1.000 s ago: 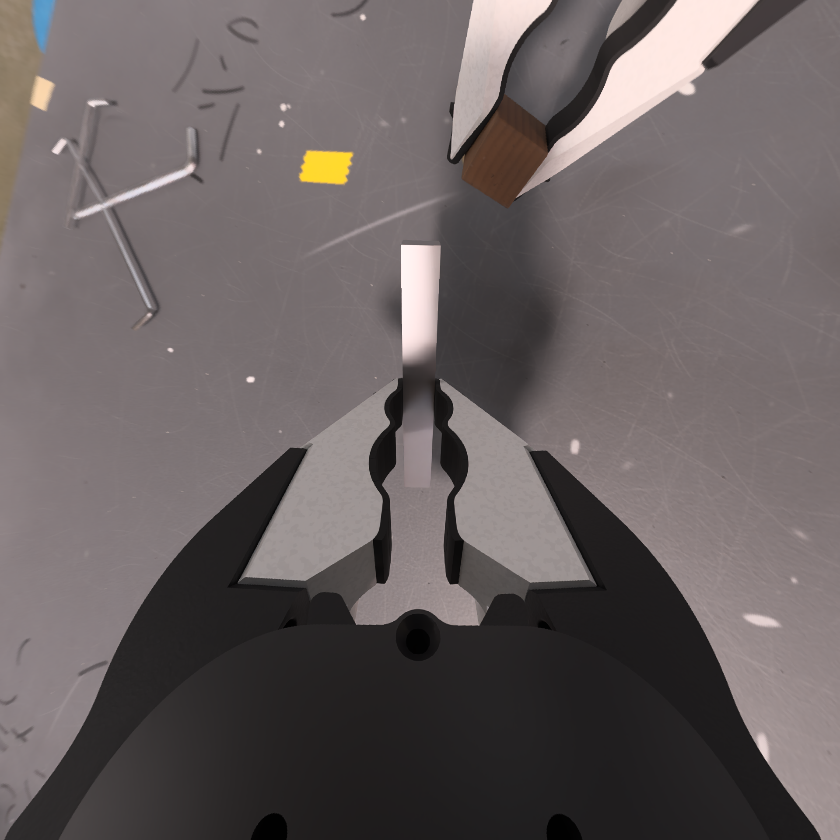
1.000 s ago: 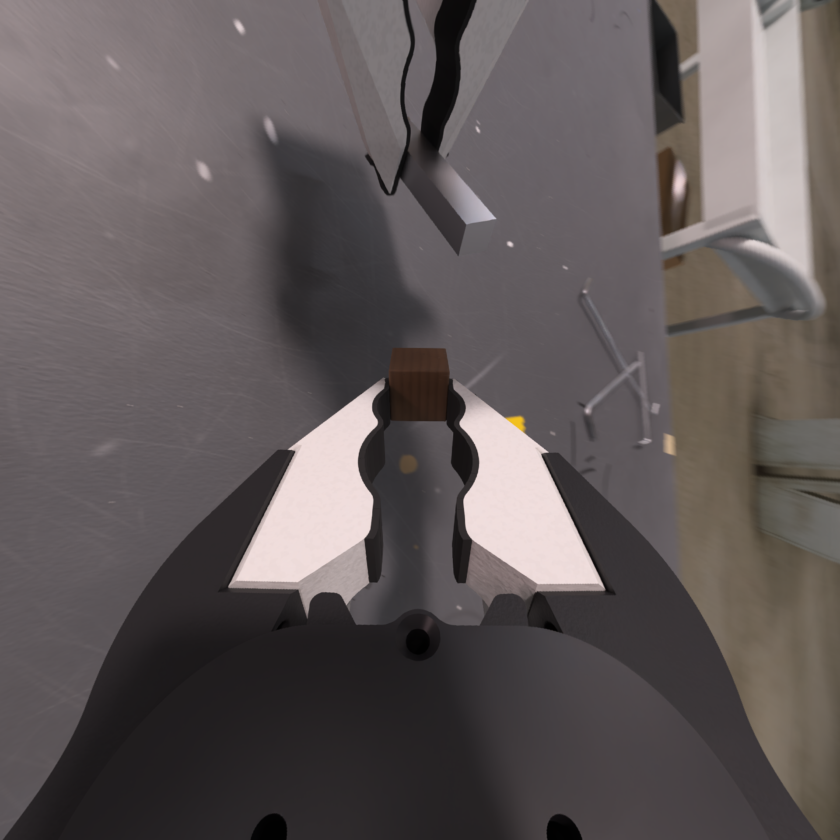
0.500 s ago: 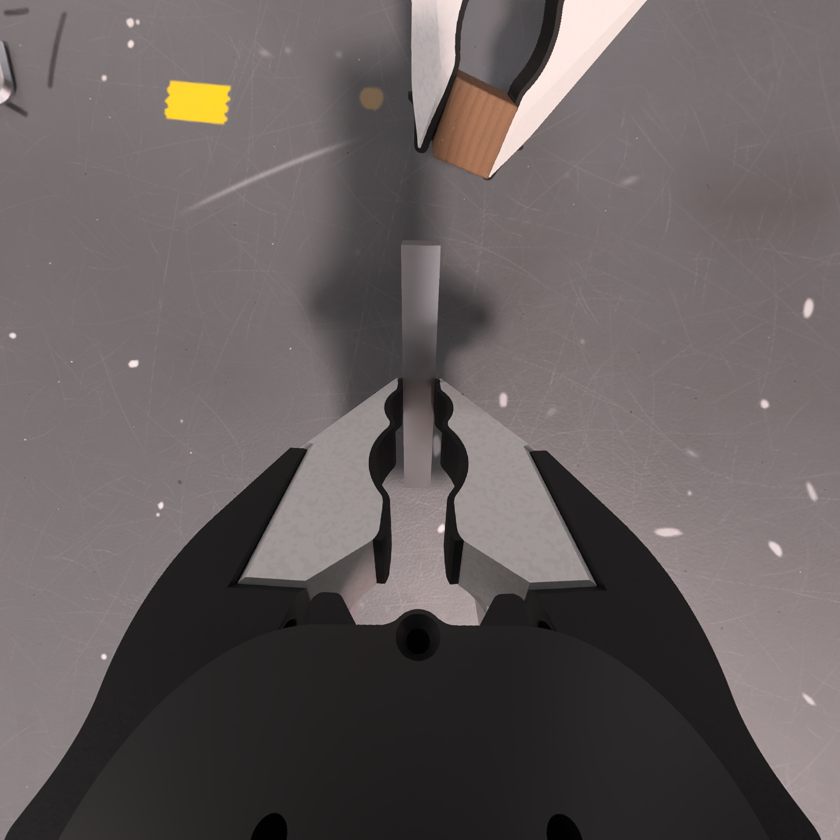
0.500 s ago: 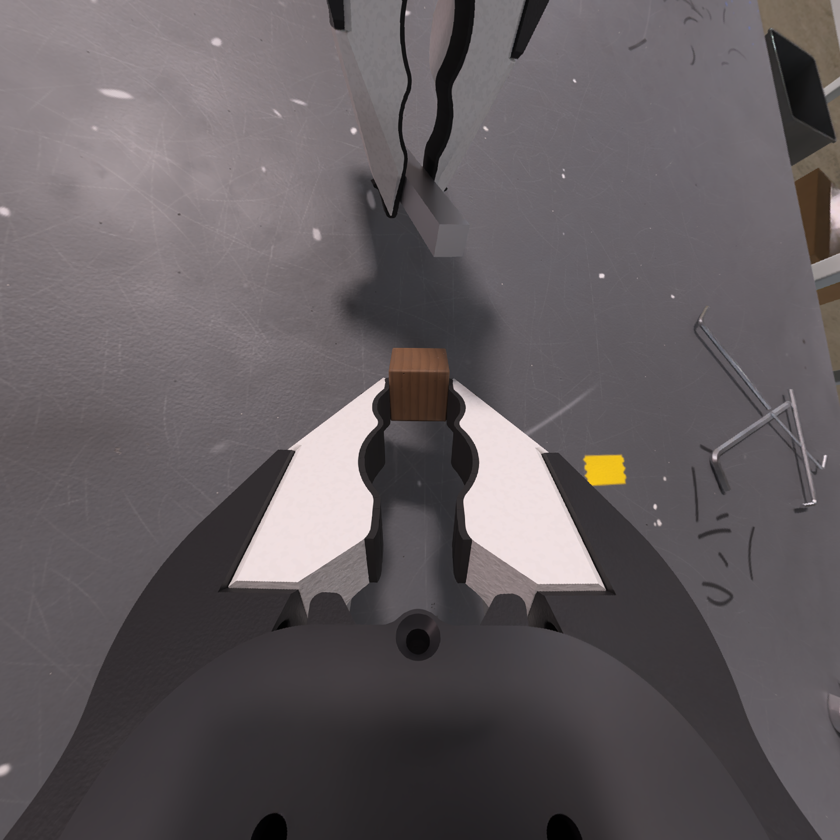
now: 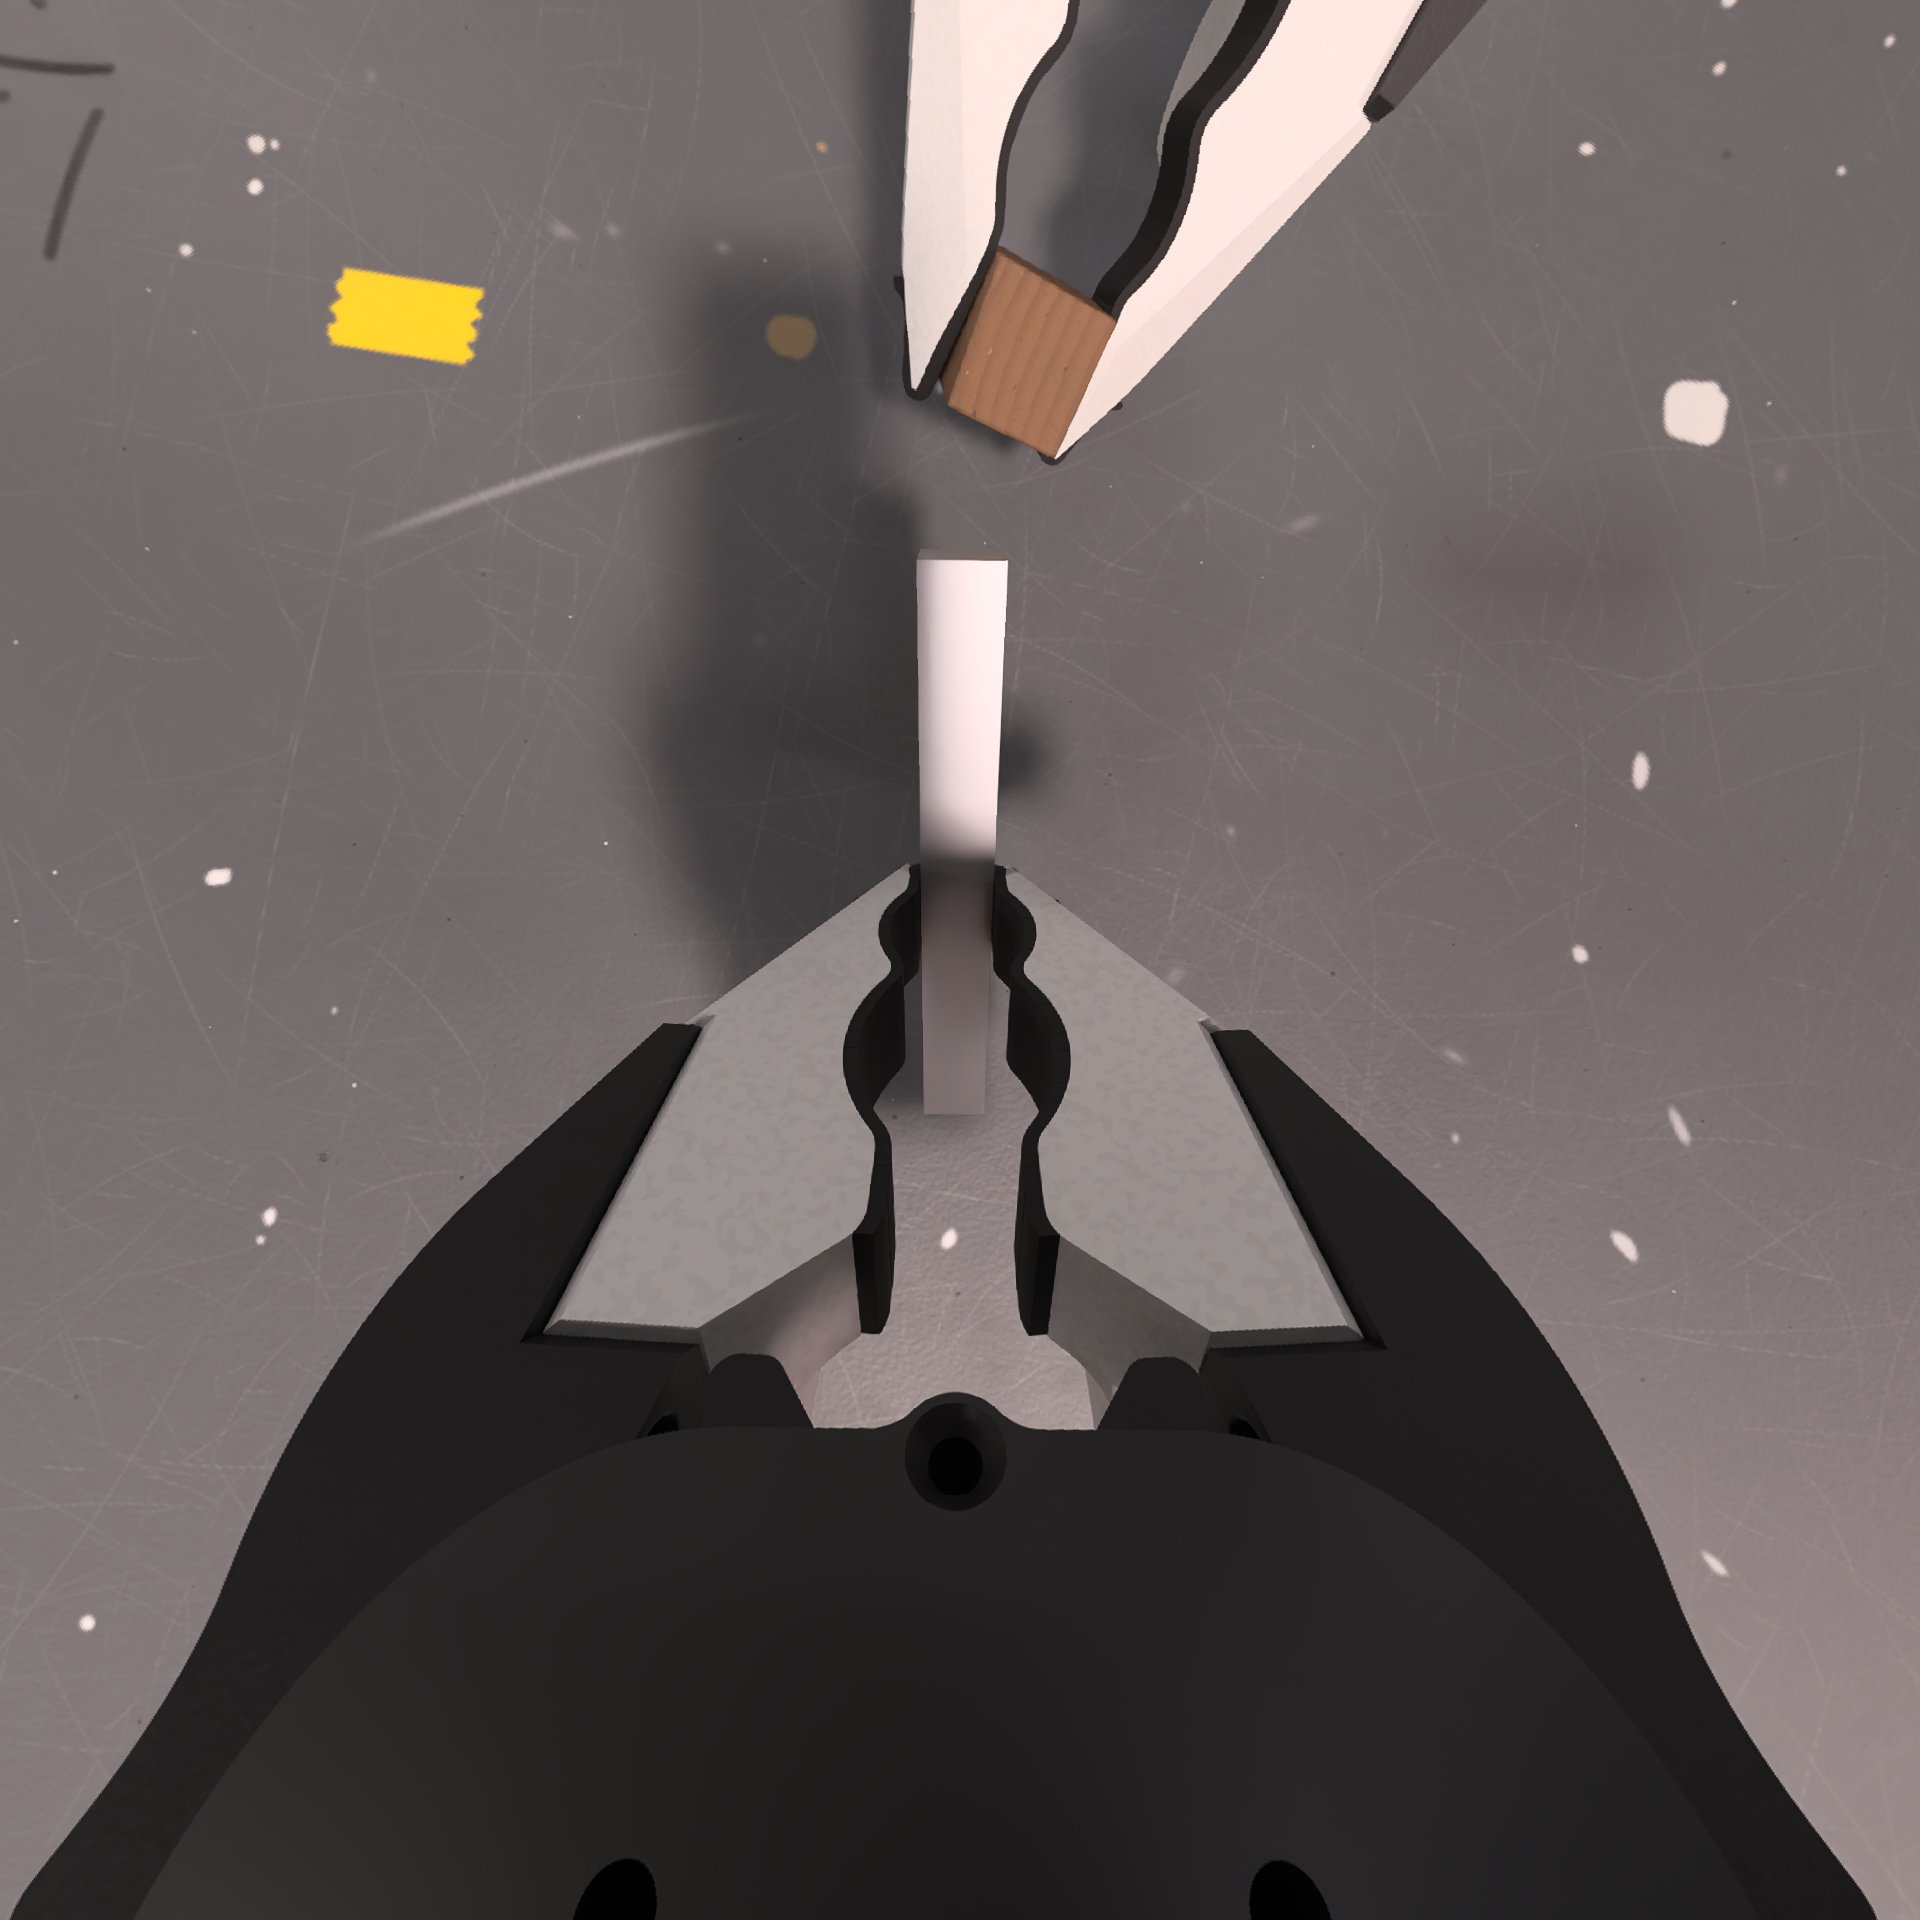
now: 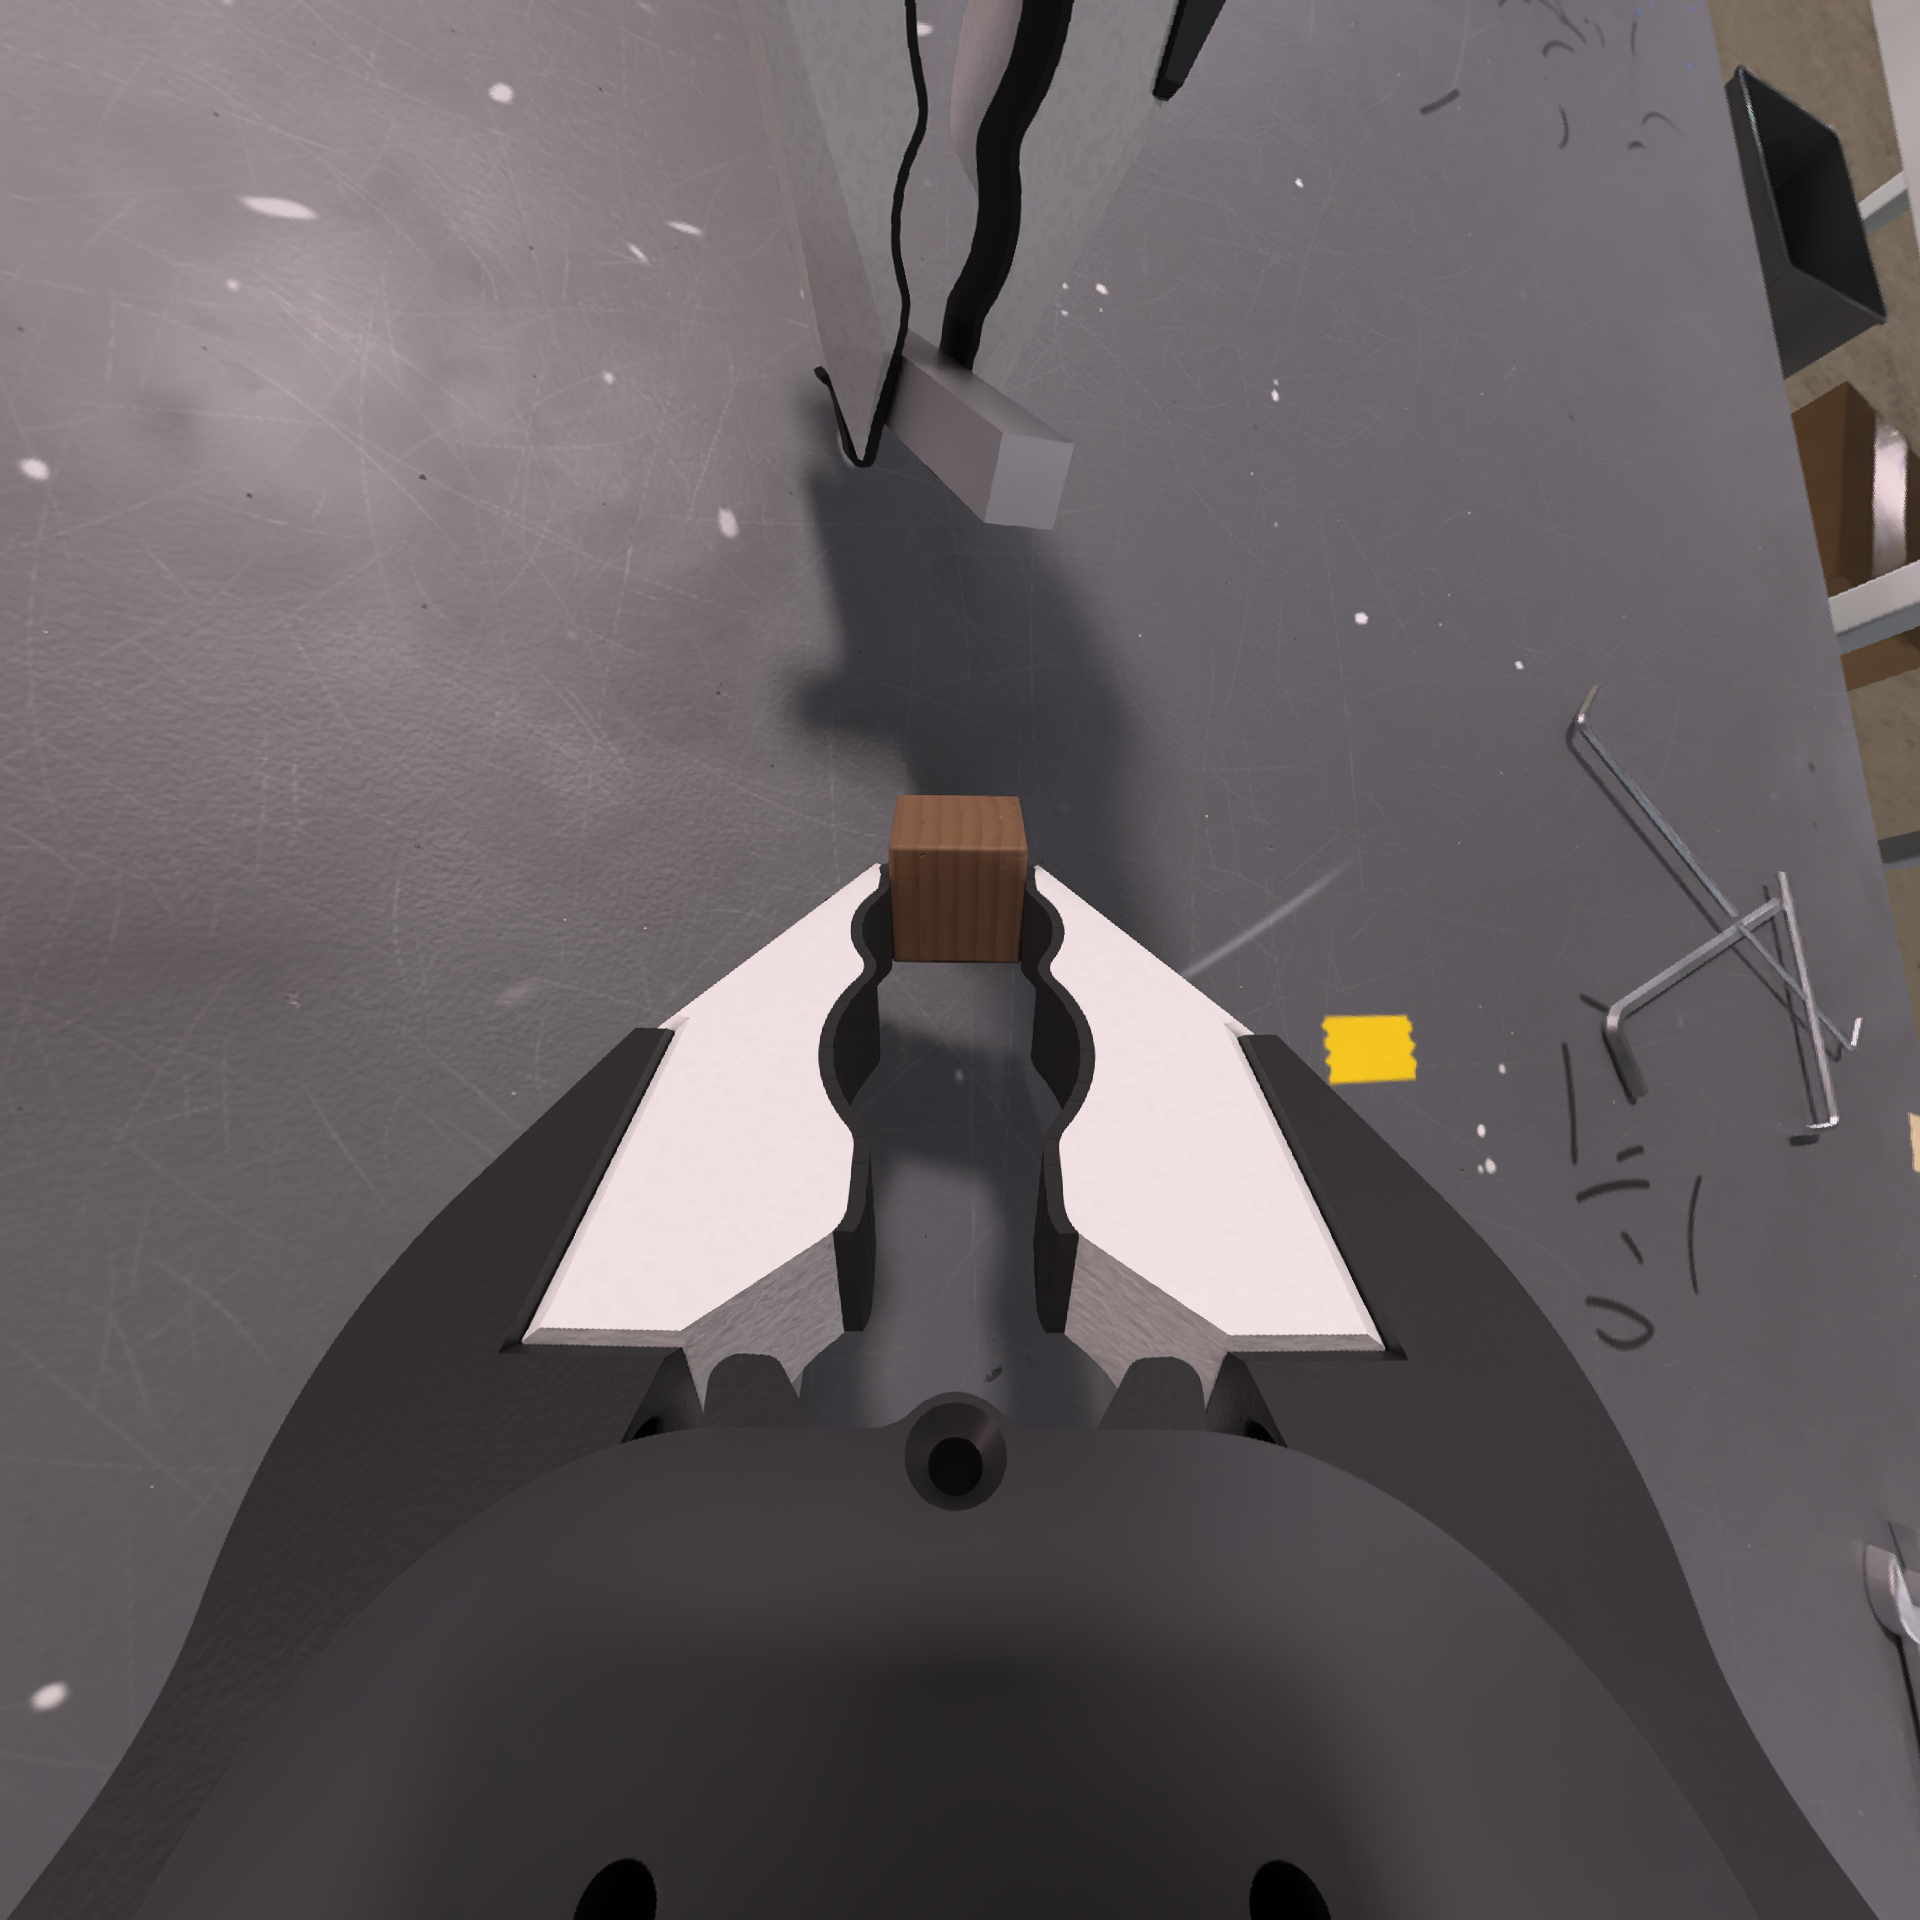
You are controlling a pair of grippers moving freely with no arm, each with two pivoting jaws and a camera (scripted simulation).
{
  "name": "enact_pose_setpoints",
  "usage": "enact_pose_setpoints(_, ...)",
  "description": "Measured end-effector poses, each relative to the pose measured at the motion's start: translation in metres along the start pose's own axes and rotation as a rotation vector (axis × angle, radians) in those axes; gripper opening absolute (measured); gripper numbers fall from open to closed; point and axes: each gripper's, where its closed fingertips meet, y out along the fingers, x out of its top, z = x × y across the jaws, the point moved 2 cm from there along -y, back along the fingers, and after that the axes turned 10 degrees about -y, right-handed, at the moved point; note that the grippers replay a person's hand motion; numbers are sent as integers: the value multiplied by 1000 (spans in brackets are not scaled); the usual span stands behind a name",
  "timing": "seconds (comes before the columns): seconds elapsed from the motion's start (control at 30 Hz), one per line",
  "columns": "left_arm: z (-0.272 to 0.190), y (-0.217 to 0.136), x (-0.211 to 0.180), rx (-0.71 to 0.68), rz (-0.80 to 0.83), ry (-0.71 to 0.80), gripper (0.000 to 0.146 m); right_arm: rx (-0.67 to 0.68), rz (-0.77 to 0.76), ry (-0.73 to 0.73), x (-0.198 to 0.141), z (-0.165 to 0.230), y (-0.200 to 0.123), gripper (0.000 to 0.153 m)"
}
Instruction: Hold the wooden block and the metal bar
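My left gripper [image 5: 958, 883] is shut on a pale metal bar [image 5: 961, 707] that sticks out forward past the fingertips, above the grey table. My right gripper [image 6: 958, 894] is shut on a small brown wooden block [image 6: 958, 896] at its fingertips. In the left wrist view the right gripper [image 5: 1013, 390] comes in from the top with the block [image 5: 1029, 358] just beyond the bar's far end. In the right wrist view the left gripper [image 6: 914, 416] hangs at the top with the bar [image 6: 987, 447] pointing toward the block. Bar and block stay apart.
A scratched grey table [image 5: 1455, 831] lies below. A yellow tape piece [image 5: 405, 317] [image 6: 1369, 1047] lies on it. Several hex keys [image 6: 1745, 935] lie at the right. A dark bin [image 6: 1808, 208] stands past the table's far right edge [image 6: 1860, 727].
The two grippers have drawn closer together. The block now sits larger and nearer the bar's end in the left wrist view. Both grips are unchanged.
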Motion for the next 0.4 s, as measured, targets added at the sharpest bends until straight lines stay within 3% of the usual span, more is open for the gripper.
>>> enact_pose_setpoints(0.4,4,3,-5,21,29,-4,12,-10,-32,-9,8,-1,-4,23)
